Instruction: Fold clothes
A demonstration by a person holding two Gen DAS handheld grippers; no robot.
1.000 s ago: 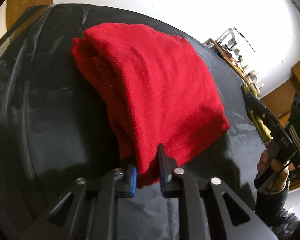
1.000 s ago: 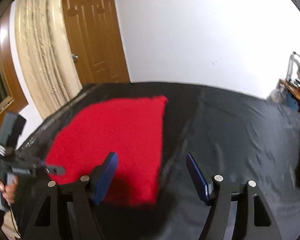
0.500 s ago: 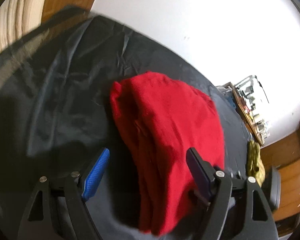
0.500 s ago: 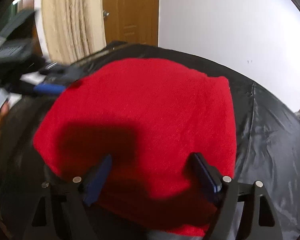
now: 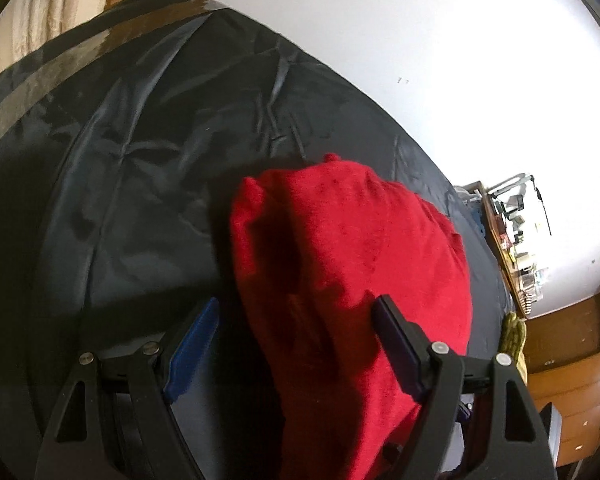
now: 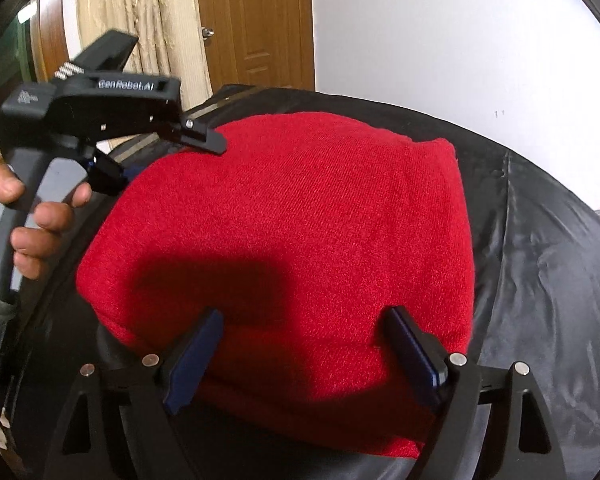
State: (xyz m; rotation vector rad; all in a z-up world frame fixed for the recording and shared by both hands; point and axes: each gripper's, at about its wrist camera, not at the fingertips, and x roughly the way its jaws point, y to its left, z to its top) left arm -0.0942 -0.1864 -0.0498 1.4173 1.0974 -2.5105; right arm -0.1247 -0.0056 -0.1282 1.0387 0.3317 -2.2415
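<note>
- The red knitted garment (image 6: 300, 232), thick and soft, lies folded into a compact block on the black glossy sheet (image 5: 148, 168) that covers the work surface; its layered edges show on the side seen from the left wrist.
- The left gripper (image 5: 296, 344) hovers over the near end of the block, its jaws opening and already wide; cloth lies under the gap but the blue pads (image 5: 192, 344) press on nothing.
- The right gripper (image 6: 304, 356) likewise stands over the near edge, jaws opening wide, gripping nothing.
- A hand (image 6: 32, 224) holds the left gripper's grey handle at the block's left side.
- Risks, as I judge them: the bulky knit may spring open with nothing pinning it; a pad could snag a loop and drag the top layer askew; the slick sheet could let the whole block slide under a push.
- Beyond the sheet: a white wall (image 6: 460, 40), a brown wooden door (image 6: 256, 24), a cream curtain (image 6: 140, 20), and a cluttered wooden shelf (image 5: 512, 240) with a yellow-green cloth (image 5: 514, 336) near it.
</note>
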